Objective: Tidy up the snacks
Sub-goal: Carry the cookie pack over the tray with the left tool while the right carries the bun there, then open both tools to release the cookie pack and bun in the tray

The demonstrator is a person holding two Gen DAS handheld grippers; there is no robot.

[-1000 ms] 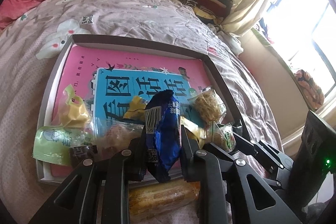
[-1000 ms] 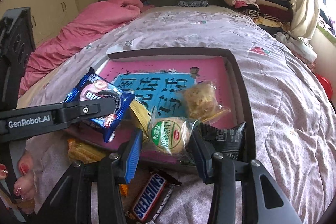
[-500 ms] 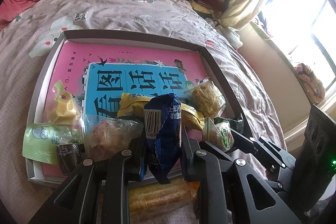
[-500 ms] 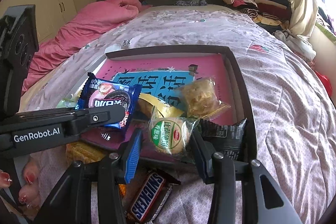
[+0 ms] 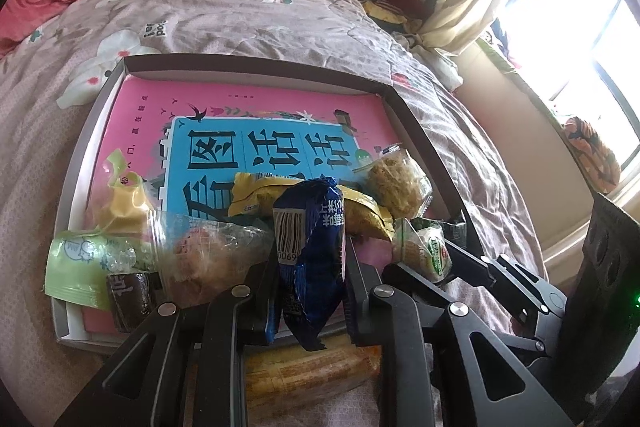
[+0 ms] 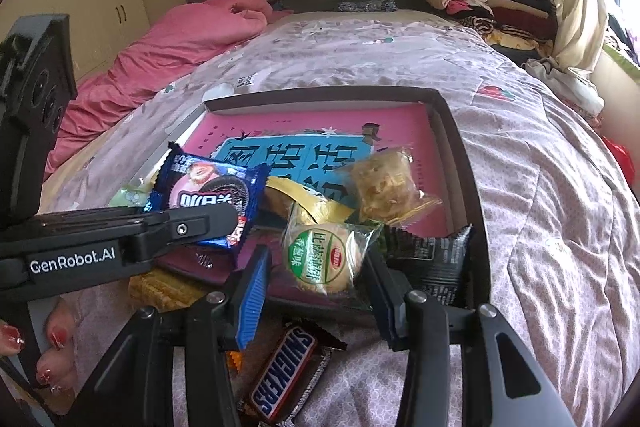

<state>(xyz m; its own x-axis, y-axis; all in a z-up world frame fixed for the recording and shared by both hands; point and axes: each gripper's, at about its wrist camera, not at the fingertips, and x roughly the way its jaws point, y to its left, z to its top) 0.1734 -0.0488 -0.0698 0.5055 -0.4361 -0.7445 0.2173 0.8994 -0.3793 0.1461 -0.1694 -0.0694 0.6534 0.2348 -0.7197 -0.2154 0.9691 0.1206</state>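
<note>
- The left gripper [image 5: 310,267] pinches a dark blue cookie packet [image 5: 310,247] upright between its fingers, over the near edge of the tray [image 5: 256,65]. Its back, with a white barcode, faces the left wrist camera; from the right wrist view the front [image 6: 208,199] shows a pink panel with a dark sandwich cookie.
- The right gripper [image 6: 316,279] has its fingers on either side of a round biscuit in clear wrap with a green and white label [image 6: 320,259]. The right finger touches the wrapper; the blue pad on the left stands apart from it.
- The biscuit lies at the tray's near edge, just beside a black packet [image 6: 432,259].
- The tray sits on a bed and holds a pink and blue book [image 5: 256,151] under the snacks.
- A Snickers bar [image 6: 284,375] and an orange wafer pack [image 5: 308,371] lie on the bedspread [image 6: 540,207], outside the tray.
</note>
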